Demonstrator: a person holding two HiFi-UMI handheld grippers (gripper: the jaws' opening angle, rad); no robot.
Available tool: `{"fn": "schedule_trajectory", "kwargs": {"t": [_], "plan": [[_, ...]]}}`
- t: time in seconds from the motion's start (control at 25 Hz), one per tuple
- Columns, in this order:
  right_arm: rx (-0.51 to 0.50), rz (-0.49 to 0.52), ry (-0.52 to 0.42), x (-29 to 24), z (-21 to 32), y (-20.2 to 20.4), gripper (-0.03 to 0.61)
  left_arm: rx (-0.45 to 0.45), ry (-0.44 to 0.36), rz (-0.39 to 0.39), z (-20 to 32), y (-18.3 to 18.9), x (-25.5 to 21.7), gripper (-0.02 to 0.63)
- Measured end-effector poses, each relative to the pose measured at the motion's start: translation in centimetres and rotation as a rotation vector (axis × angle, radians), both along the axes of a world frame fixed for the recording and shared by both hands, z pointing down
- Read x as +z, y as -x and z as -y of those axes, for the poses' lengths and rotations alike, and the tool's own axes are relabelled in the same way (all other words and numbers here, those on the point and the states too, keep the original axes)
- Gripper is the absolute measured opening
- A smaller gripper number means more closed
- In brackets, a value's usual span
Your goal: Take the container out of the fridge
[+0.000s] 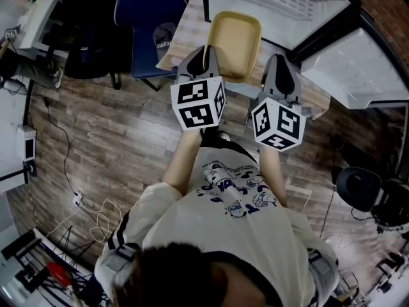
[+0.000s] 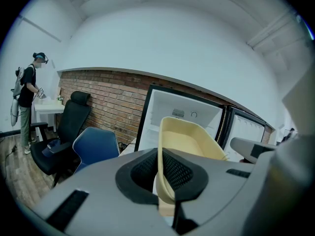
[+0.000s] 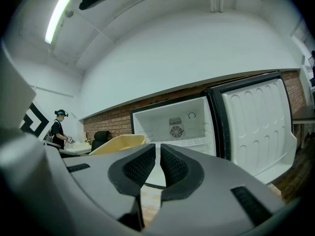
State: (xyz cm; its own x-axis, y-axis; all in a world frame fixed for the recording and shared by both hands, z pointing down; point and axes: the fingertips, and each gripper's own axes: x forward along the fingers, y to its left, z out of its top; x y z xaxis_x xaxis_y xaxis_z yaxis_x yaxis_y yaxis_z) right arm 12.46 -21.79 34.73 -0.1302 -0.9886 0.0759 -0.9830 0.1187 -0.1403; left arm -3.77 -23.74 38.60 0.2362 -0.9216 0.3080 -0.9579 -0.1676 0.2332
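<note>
A shallow yellow container [image 1: 238,43] hangs over the table [image 1: 181,32] in front of the open fridge [image 1: 275,2]. My left gripper [image 1: 203,61] is shut on its near left rim; in the left gripper view the rim [image 2: 166,181] runs between the pads, and the container [image 2: 189,139] stretches away toward the fridge [image 2: 179,109]. My right gripper [image 1: 282,69] is level with it on the right, apart from the container, shut with nothing between its pads [image 3: 140,167]. The right gripper view shows the container [image 3: 115,144] at the left, beside the jaws.
The fridge door [image 1: 358,69] stands open at the right, white inside [image 3: 256,127]. A blue chair [image 1: 144,11] stands left of the table, with a black office chair [image 2: 69,127] behind it. A person [image 2: 27,95] stands far off at a counter. Cables lie on the wood floor [image 1: 96,216].
</note>
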Motion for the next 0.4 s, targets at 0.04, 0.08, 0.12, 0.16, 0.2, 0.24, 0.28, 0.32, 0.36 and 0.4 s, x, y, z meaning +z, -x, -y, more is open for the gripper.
{"fn": "schedule_trajectory", "kwargs": {"t": [0.04, 0.08, 0.12, 0.16, 0.2, 0.24, 0.28, 0.32, 0.36, 0.4], "plan": [[0.001, 0.000, -0.001, -0.03, -0.01, -0.04, 0.052, 0.002, 0.000, 0.000, 0.02, -0.05, 0.00, 0.026], [0.003, 0.000, -0.001, -0.04, -0.01, -0.08, 0.052, 0.003, 0.001, 0.000, 0.04, -0.10, 0.01, 0.026], [0.004, 0.000, -0.001, -0.02, 0.00, -0.12, 0.052, 0.004, 0.001, -0.001, 0.08, -0.15, 0.02, 0.026], [0.005, 0.000, 0.000, 0.01, 0.03, -0.19, 0.052, 0.004, 0.001, -0.001, 0.13, -0.21, 0.02, 0.026], [0.005, 0.000, 0.001, 0.03, 0.07, -0.27, 0.052, 0.005, 0.000, -0.001, 0.18, -0.31, 0.02, 0.026], [0.006, 0.000, 0.001, 0.04, 0.12, -0.39, 0.052, 0.005, 0.000, 0.000, 0.25, -0.42, 0.02, 0.026], [0.007, 0.000, 0.001, 0.05, 0.17, -0.52, 0.052, 0.006, 0.000, 0.000, 0.33, -0.56, 0.01, 0.026], [0.008, 0.001, 0.001, 0.06, 0.23, -0.66, 0.052, 0.007, 0.000, 0.001, 0.40, -0.70, 0.00, 0.026], [0.009, 0.001, 0.001, 0.07, 0.28, -0.81, 0.052, 0.008, 0.000, 0.001, 0.46, -0.85, 0.00, 0.026], [0.010, 0.001, 0.001, 0.09, 0.34, -0.96, 0.052, 0.008, 0.000, 0.001, 0.52, -1.00, 0.00, 0.026]]}}
